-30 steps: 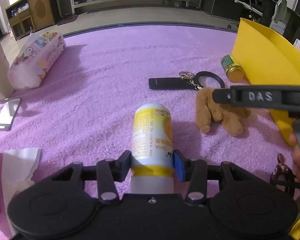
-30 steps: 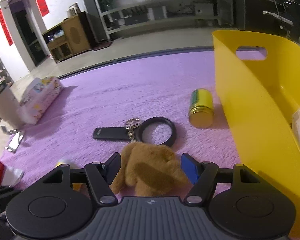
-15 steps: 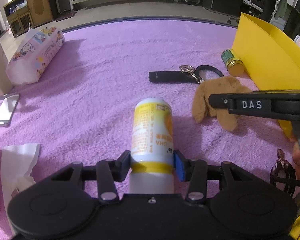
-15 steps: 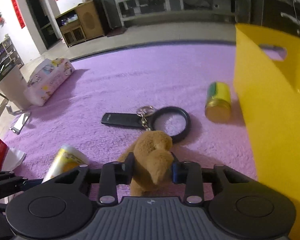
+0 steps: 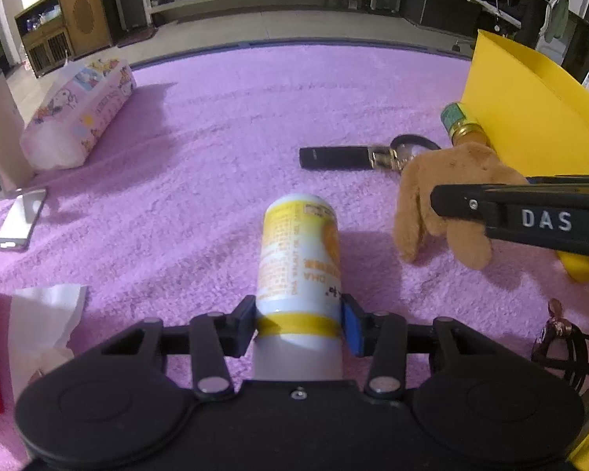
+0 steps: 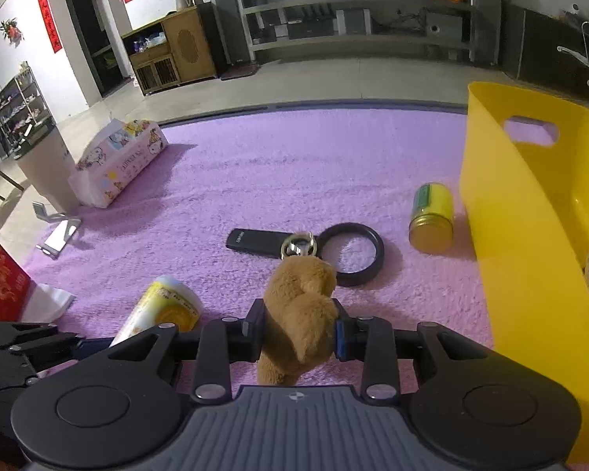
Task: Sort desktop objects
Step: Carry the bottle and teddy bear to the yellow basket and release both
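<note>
My left gripper (image 5: 298, 320) is shut on a white and yellow bottle (image 5: 298, 251), held above the purple carpet; the bottle also shows in the right wrist view (image 6: 161, 310). My right gripper (image 6: 298, 331) is shut on a brown plush toy (image 6: 300, 310) with a gold key ring, lifted off the carpet; the toy also shows in the left wrist view (image 5: 443, 200). A yellow bin (image 6: 530, 235) stands at the right. A black magnifying glass (image 6: 353, 253) and a small green and gold can (image 6: 431, 218) lie on the carpet.
A cartoon-print tissue pack (image 5: 78, 117) and a metal phone stand (image 5: 15, 219) sit at the left. A white tissue (image 5: 43, 325) and a red box (image 6: 0, 278) are near the left front. A dark trinket (image 5: 561, 337) lies at the right front.
My right gripper shut on the plush toy and lifted it off the carpet. My left gripper keeps hold of the bottle and has risen a little.
</note>
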A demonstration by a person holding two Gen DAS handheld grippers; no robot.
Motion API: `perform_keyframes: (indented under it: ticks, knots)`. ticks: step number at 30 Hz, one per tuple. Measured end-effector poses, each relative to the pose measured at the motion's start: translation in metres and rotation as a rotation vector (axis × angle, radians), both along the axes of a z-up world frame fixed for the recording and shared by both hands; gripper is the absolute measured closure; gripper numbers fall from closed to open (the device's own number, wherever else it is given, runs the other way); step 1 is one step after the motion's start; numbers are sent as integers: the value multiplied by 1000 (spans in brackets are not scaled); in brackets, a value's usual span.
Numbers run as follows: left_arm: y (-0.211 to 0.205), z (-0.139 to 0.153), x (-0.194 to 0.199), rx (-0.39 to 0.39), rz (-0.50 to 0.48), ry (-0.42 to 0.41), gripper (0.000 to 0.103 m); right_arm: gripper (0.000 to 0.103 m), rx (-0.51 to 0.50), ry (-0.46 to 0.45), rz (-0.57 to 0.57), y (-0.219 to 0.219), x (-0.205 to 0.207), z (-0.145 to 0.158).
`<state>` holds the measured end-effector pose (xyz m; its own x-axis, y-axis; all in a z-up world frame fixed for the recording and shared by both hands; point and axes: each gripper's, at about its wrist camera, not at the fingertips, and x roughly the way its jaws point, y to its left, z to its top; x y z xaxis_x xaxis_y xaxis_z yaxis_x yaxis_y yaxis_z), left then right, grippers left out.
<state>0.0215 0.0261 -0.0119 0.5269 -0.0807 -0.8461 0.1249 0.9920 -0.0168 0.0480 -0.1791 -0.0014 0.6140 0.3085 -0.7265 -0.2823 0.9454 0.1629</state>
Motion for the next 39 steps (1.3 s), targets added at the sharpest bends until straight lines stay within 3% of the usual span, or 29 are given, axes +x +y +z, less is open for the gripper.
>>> perform_keyframes:
  ticks: [13, 20, 31, 36, 39]
  knots:
    - [5, 12, -6, -35, 37, -62, 60, 70, 40, -50, 18, -4, -12, 25]
    - [-9, 41, -18, 79, 79, -76, 60, 70, 131, -94, 35, -20, -27, 48]
    - [-100, 122, -37, 175, -54, -240, 60, 70, 350, -349, -61, -111, -73, 107]
    - [-157, 149, -38, 117, -154, -323, 60, 70, 411, -459, -222, -178, -92, 121]
    - [-195, 149, -31, 76, -220, -326, 60, 70, 407, -466, -323, -212, -94, 118]
